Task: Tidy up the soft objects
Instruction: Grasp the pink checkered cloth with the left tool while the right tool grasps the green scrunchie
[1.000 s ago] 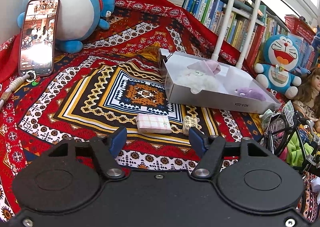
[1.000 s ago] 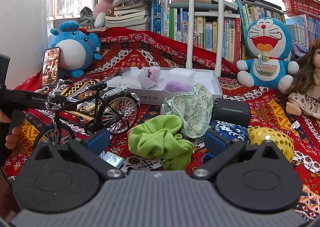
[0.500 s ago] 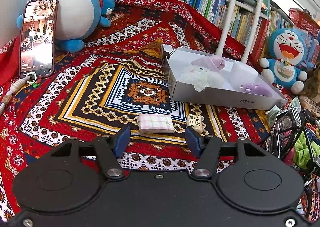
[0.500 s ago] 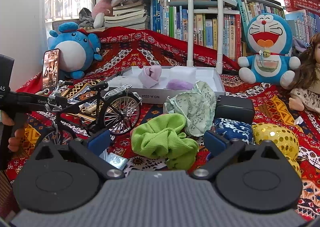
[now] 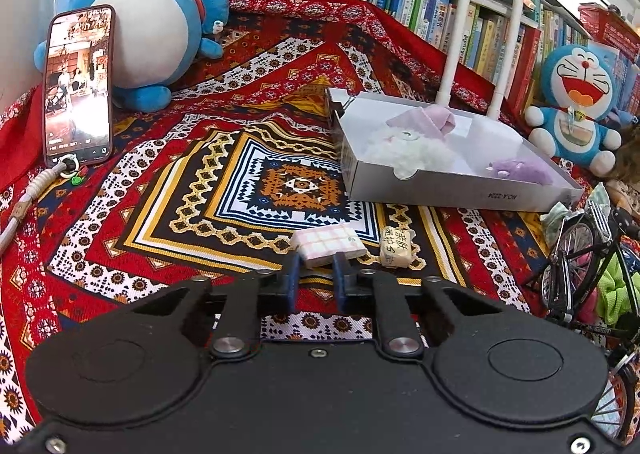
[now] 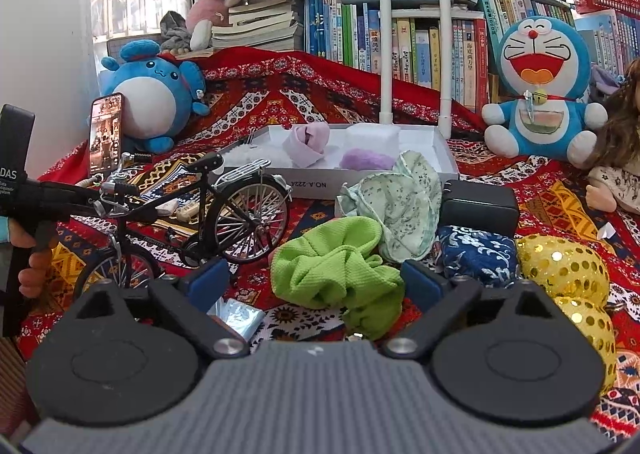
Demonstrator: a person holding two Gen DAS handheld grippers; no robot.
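My left gripper (image 5: 316, 268) is shut on the near end of a pink checked soft pad (image 5: 327, 244) that lies on the patterned cloth. A white box (image 5: 452, 190) behind it holds a white fluffy toy (image 5: 404, 150), a pink cloth (image 5: 424, 120) and a purple soft piece (image 5: 520, 170). My right gripper (image 6: 316, 282) is open, its fingers either side of a green scrunched cloth (image 6: 336, 270). A pale floral cloth (image 6: 400, 202) and a blue patterned pouch (image 6: 476, 254) lie just beyond. The box shows there too (image 6: 360, 184).
A model bicycle (image 6: 192, 222) stands left of the green cloth, also in the left wrist view (image 5: 580, 254). A small labelled packet (image 5: 396, 248), a phone (image 5: 78, 84), a blue plush (image 5: 148, 30), a Doraemon plush (image 6: 540, 90), a black box (image 6: 480, 206) and gold sequin balls (image 6: 568, 270) surround.
My left gripper has moved forward and closed from wide open onto the pink checked pad. My right gripper has crept slightly closer to the green cloth and stays open.
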